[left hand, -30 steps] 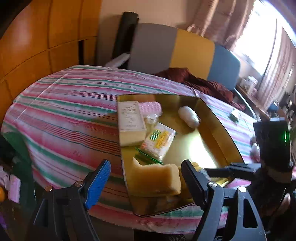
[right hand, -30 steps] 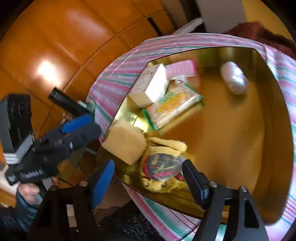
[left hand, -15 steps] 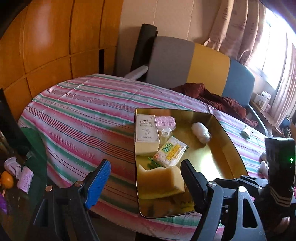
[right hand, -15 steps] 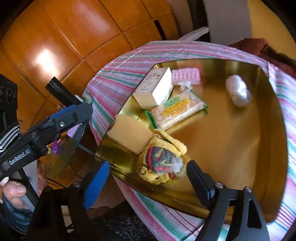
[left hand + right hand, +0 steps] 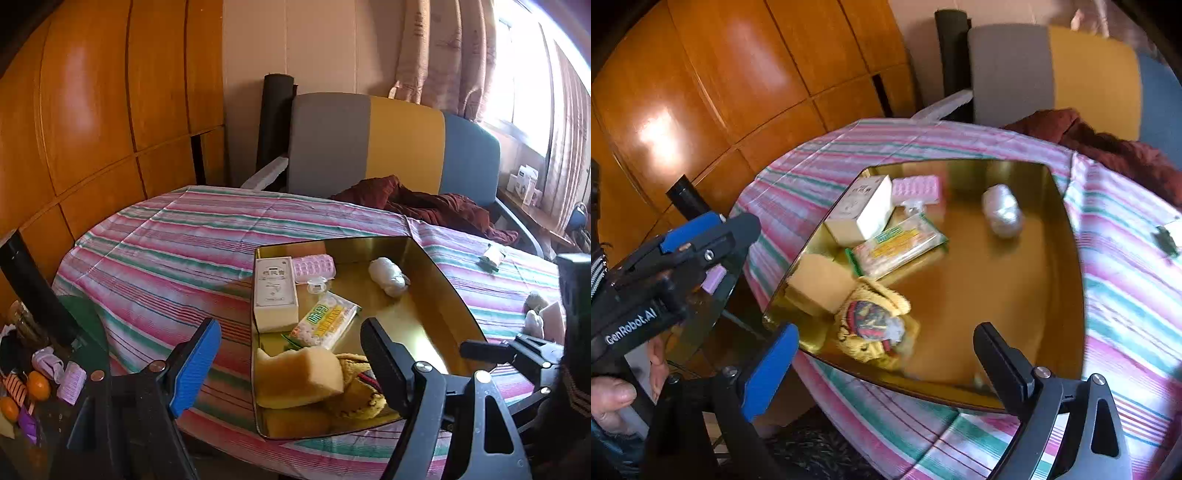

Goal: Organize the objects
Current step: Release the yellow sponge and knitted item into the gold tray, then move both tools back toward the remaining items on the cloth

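both tongs carry nothing: right gripper [image 5: 882, 365] jaws opening above the gold tray [image 5: 1067, 236], left gripper [image 5: 291, 358] spread too. yellow knitted pouch [image 5: 873, 323] lies at the tray's near edge beside the sponge [image 5: 820, 282]. placing looks finished; next calls for picking another item.

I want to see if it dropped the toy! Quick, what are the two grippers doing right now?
Left gripper: open, holding nothing.
Right gripper: opening, nothing between its fingers; the yellow toy lies on the gold tray.
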Demonstrator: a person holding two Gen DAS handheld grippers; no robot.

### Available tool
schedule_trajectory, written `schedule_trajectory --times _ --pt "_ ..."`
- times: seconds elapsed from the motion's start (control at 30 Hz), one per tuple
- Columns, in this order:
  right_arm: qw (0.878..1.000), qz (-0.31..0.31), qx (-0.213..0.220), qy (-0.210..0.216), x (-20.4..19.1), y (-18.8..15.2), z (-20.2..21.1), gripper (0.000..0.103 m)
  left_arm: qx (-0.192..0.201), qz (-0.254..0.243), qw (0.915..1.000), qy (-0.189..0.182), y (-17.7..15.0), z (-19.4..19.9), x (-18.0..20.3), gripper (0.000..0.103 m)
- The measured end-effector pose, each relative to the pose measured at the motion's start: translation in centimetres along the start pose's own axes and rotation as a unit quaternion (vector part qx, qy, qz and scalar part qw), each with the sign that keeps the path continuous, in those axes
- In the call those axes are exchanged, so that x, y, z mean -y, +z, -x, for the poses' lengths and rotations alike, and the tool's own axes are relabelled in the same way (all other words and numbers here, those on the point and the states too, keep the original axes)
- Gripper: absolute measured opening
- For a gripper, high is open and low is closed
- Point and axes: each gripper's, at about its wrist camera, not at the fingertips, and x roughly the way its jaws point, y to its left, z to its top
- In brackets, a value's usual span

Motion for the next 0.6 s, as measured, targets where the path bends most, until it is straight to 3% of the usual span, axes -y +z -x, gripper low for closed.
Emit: schedule_trajectory --times 0.3,0.6 --pt "0.998 0.004 0.036 -0.053 1.3 -0.5 3.0 0.099 0.011 -0.038 0.9992 -0.003 0.3 0.9 2.6 0.079" --pt "0.995 -0.034 0.056 -0.081 4.6 -1.3 5.4 0.099 0.018 -0.069 0.9971 -0.028 0.7 1.4 5.0 0.079"
